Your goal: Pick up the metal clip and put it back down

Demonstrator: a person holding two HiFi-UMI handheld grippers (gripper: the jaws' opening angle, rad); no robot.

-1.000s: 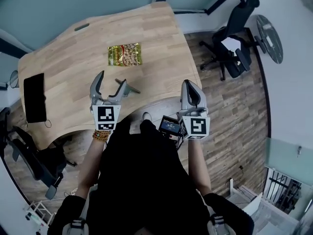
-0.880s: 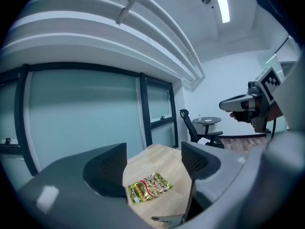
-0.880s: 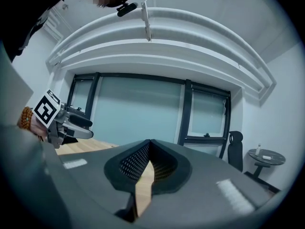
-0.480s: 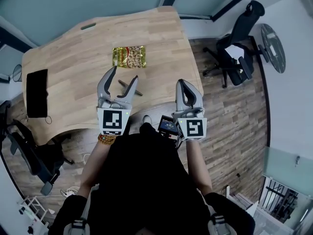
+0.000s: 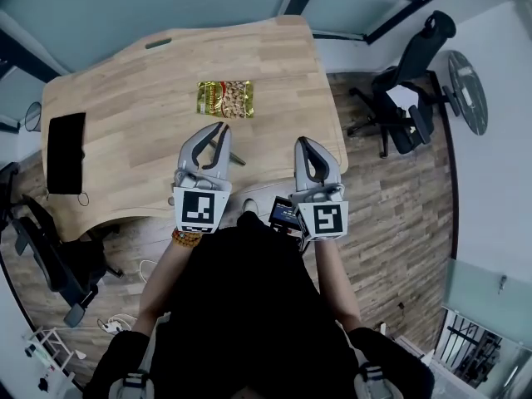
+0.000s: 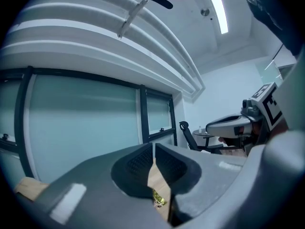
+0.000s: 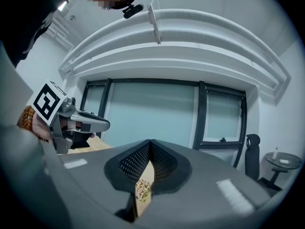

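A thin dark metal clip point(image 5: 235, 158) lies on the wooden table point(image 5: 125, 90) near its front edge. It sits just right of my left gripper point(image 5: 214, 128), which partly hides it. That gripper hovers above the table with its jaws together and nothing between them. In the left gripper view its fingertips point(image 6: 143, 159) meet, and only a sliver of table and snack packet shows through the slit. My right gripper point(image 5: 302, 142) is held over the table's front right edge, shut and empty; the right gripper view shows its pads point(image 7: 159, 159) touching.
A gold snack packet point(image 5: 225, 99) lies mid-table beyond the grippers. A black flat device point(image 5: 65, 152) rests at the table's left end. Office chairs point(image 5: 407, 81) and a round side table point(image 5: 464, 66) stand on the wooden floor to the right, another chair point(image 5: 50, 260) at lower left.
My left gripper was open; it has shifted right, beside the clip, and its jaws have come together. The right gripper has hardly moved.
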